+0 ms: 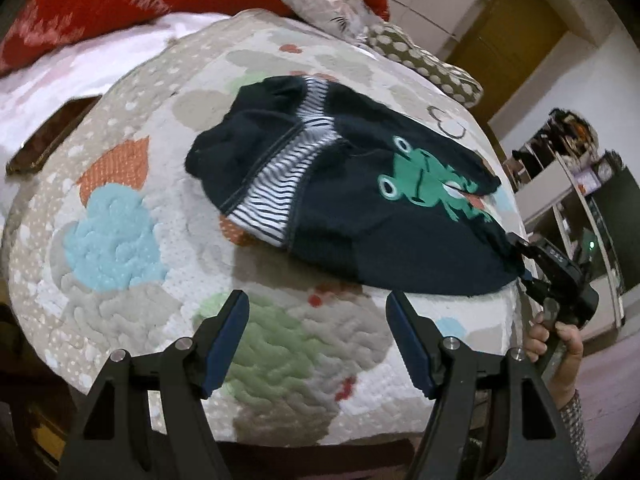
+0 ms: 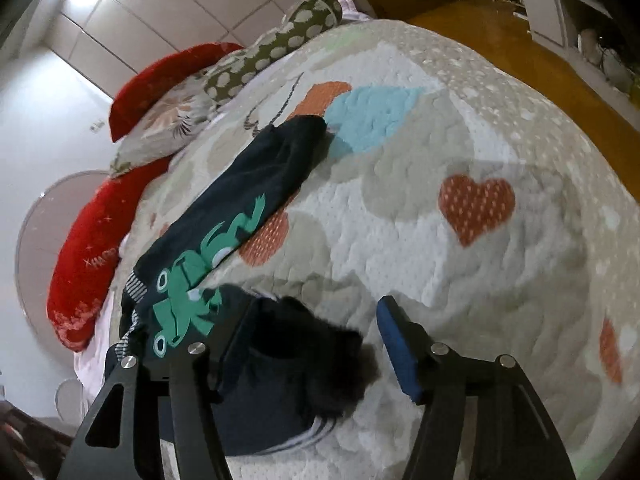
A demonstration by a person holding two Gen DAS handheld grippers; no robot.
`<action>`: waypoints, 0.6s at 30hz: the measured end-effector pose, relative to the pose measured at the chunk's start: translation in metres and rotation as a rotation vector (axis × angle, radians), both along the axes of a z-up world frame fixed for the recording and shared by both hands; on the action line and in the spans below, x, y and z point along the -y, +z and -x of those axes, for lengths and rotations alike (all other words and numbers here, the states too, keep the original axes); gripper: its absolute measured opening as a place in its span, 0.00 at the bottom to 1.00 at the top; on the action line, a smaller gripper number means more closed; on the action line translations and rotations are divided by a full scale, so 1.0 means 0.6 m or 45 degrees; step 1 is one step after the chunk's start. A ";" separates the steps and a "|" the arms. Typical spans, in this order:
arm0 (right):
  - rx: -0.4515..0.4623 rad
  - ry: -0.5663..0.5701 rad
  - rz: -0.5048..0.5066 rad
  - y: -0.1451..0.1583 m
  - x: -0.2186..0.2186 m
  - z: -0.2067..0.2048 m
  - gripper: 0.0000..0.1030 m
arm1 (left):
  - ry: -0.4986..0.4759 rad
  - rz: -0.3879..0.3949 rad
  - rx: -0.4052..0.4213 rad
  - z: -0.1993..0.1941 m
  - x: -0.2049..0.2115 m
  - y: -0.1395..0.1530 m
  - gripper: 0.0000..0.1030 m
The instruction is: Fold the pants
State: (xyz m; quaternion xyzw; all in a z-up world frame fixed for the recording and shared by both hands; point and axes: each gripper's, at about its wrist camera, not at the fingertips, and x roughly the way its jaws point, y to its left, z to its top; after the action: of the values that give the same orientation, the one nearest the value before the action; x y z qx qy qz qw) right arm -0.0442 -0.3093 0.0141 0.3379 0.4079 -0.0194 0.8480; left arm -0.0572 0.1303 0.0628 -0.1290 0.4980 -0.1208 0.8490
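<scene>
Fingers spread wide, the left gripper [image 1: 318, 336] hovers empty over the quilt [image 1: 120, 240]. The right gripper [image 2: 308, 352], also spread, straddles an edge of the pants [image 1: 360, 216], apparently unclamped. They lie folded but rumpled on the bed; tidying remains.

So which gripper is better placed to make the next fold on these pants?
Probably the right gripper: its open jaws already straddle the pants' dark edge, as the right wrist view shows. The left gripper hangs open over bare quilt, clear of the fabric.
</scene>
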 end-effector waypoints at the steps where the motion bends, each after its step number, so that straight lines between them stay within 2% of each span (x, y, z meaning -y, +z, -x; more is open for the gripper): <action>1: 0.006 0.006 0.015 0.001 -0.005 0.005 0.64 | -0.003 -0.010 0.006 0.005 0.004 0.005 0.68; 4: 0.008 0.046 0.064 0.008 -0.021 0.015 0.63 | 0.010 -0.015 0.002 0.007 0.006 0.011 0.68; 5: 0.010 0.066 0.078 0.010 -0.025 0.018 0.57 | 0.018 -0.013 -0.006 0.006 0.005 0.011 0.68; 6: 0.004 0.094 0.111 0.012 -0.033 0.017 0.43 | 0.022 -0.004 -0.019 0.006 0.005 0.011 0.68; 7: -0.009 0.124 0.148 0.012 -0.042 0.014 0.39 | 0.020 0.007 -0.026 0.007 0.005 0.012 0.68; 10: 0.053 0.130 0.153 0.024 -0.039 0.029 0.38 | 0.017 0.002 -0.009 0.012 0.008 0.022 0.68; 11: 0.094 0.104 0.122 0.031 -0.029 0.040 0.48 | 0.020 -0.007 0.002 0.015 0.009 0.027 0.68; 12: 0.123 0.079 0.098 0.034 -0.023 0.050 0.66 | 0.023 -0.010 0.008 0.017 0.009 0.030 0.68; 13: 0.151 0.058 0.078 0.037 -0.019 0.056 0.72 | 0.026 -0.010 0.008 0.017 0.009 0.031 0.68; 15: 0.197 0.025 0.035 0.039 -0.012 0.069 0.75 | 0.032 -0.007 0.004 0.018 0.011 0.033 0.68; 17: 0.158 0.042 0.039 0.032 -0.017 0.062 0.75 | 0.030 -0.014 0.002 0.020 0.016 0.033 0.68; 18: 0.121 0.046 0.084 0.026 -0.024 0.052 0.75 | 0.027 -0.018 0.003 0.021 0.019 0.034 0.68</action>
State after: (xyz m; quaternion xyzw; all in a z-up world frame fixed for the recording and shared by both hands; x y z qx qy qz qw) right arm -0.0757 -0.2950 0.0296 0.3029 0.3722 -0.0013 0.8773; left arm -0.0697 0.1191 0.0829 -0.1280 0.4964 -0.1085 0.8517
